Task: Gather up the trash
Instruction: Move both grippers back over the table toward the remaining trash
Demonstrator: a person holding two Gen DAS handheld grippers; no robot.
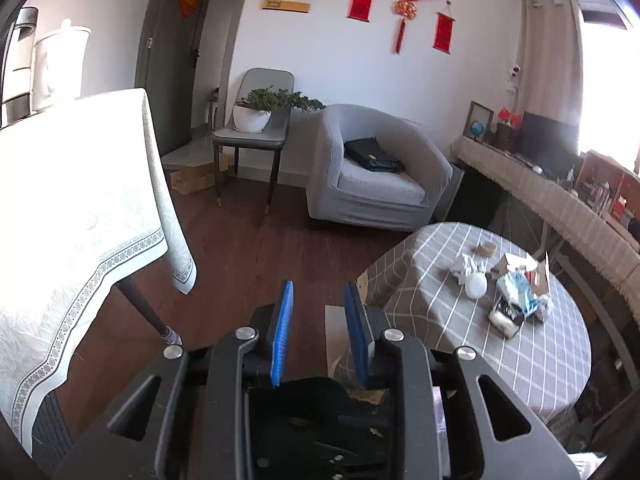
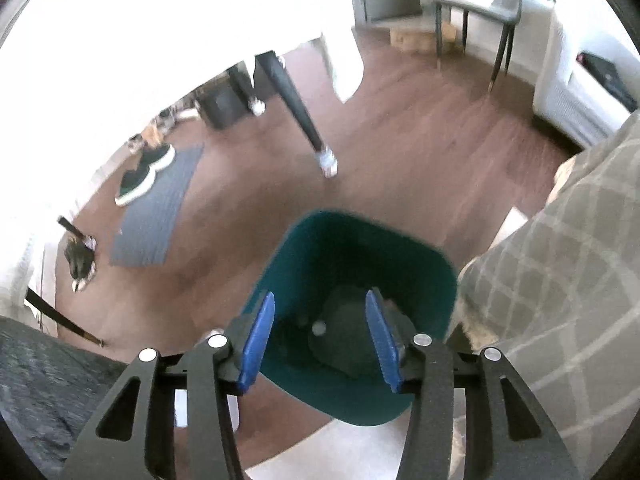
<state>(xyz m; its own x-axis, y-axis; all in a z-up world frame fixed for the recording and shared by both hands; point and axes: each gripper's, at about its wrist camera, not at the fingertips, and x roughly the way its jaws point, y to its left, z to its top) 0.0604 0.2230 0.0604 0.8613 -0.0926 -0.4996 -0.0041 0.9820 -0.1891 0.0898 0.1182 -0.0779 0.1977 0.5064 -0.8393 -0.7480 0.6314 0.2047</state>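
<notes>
Nearest us, our right gripper (image 2: 320,334) hangs over the teal bin (image 2: 352,320) on the wooden floor (image 2: 400,152), its blue pads apart with nothing between them; dark contents lie at the bin's bottom. Our left gripper (image 1: 320,312) points over the floor, jaws parted and empty. Further off on the round checked table (image 1: 440,320), the trash (image 1: 516,296), crumpled wrappers and paper, lies in a cluster toward the table's far right edge. Beyond stands a grey armchair (image 1: 380,184).
</notes>
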